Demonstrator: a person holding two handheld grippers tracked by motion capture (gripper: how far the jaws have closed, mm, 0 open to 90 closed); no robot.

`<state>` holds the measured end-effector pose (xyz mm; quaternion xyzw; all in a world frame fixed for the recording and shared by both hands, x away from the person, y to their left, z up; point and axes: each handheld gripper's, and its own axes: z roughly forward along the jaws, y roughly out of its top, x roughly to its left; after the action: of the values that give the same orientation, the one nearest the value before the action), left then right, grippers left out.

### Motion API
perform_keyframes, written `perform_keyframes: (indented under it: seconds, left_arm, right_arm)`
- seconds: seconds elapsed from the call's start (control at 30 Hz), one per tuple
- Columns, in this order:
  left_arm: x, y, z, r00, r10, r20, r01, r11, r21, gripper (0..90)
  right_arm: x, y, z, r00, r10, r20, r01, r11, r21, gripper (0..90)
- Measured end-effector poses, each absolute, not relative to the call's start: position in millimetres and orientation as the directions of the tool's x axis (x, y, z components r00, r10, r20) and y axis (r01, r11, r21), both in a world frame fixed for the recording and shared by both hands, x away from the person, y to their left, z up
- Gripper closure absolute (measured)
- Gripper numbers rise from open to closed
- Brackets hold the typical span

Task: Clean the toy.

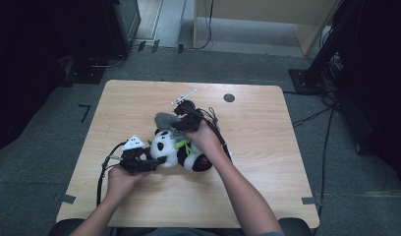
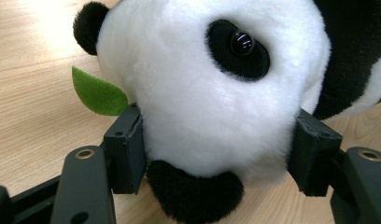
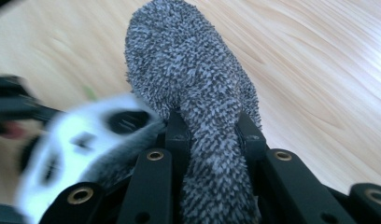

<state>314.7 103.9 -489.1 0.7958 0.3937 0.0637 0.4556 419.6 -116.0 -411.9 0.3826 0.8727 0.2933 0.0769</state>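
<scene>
Forearms come in from the bottom of the high view, each hand holding a set of tongs over a pale wood-grain counter (image 1: 267,147). On the near left part of that counter lies a panda (image 1: 176,150), on its side, white with black ears and eye patches and a green felt leaf (image 2: 97,93) by its head.

Left tongs (image 1: 148,164) are clamped on the panda's head: in the left gripper view both pads press into the white plush on either side, with a black ear hanging between them just above the wood.

Right tongs (image 1: 181,114) sit just beyond the panda and are clamped on a grey sock (image 3: 198,93), a fuzzy speckled piece whose free end hangs over the counter; in the right gripper view the two jaws pinch it tight. The panda's face shows blurred beside them.

A dark round hole (image 1: 229,97) sits near the counter's far edge. Around the counter is grey carpet (image 1: 51,118), with black cables (image 1: 316,115) trailing on the right, dark equipment at the far left, and a light wooden panel (image 1: 267,10) at the back.
</scene>
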Motion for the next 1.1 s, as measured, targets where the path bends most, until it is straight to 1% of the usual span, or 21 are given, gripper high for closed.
perform_keyframes:
  seconds: [0.1, 0.27, 0.57, 0.73, 0.9, 1.0, 1.1]
  left_arm:
    - [314, 103, -489, 0.685, 0.683, -0.254, 0.563, -0.275, 0.780, 32.7]
    - [314, 103, -489, 0.687, 0.681, -0.255, 0.562, -0.275, 0.780, 32.7]
    - [314, 104, -490, 0.693, 0.676, -0.251, 0.557, -0.280, 0.782, 32.2]
    - [314, 104, -490, 0.696, 0.673, -0.248, 0.553, -0.284, 0.783, 31.8]
    - [315, 104, -489, 0.699, 0.672, -0.246, 0.552, -0.287, 0.783, 31.9]
    - [315, 104, -490, 0.697, 0.671, -0.251, 0.554, -0.282, 0.783, 32.0]
    - [316, 105, -489, 0.698, 0.668, -0.258, 0.559, -0.283, 0.780, 31.9]
  right_arm:
    - [424, -127, -414, -0.679, 0.728, 0.095, 0.643, 0.527, 0.556, 73.0]
    - [425, -136, -407, -0.668, 0.743, 0.039, 0.626, 0.532, 0.570, 73.0]
    - [431, -164, -392, -0.613, 0.790, 0.001, 0.641, 0.497, 0.585, 73.9]
    - [422, -185, -369, -0.603, 0.795, 0.067, 0.614, 0.409, 0.675, 74.0]
    - [403, -204, -351, -0.625, 0.776, 0.078, 0.563, 0.380, 0.734, 73.9]
    - [390, -217, -350, -0.628, 0.773, 0.092, 0.554, 0.361, 0.750, 74.0]
    - [378, -224, -358, -0.634, 0.766, 0.105, 0.554, 0.356, 0.753, 74.0]
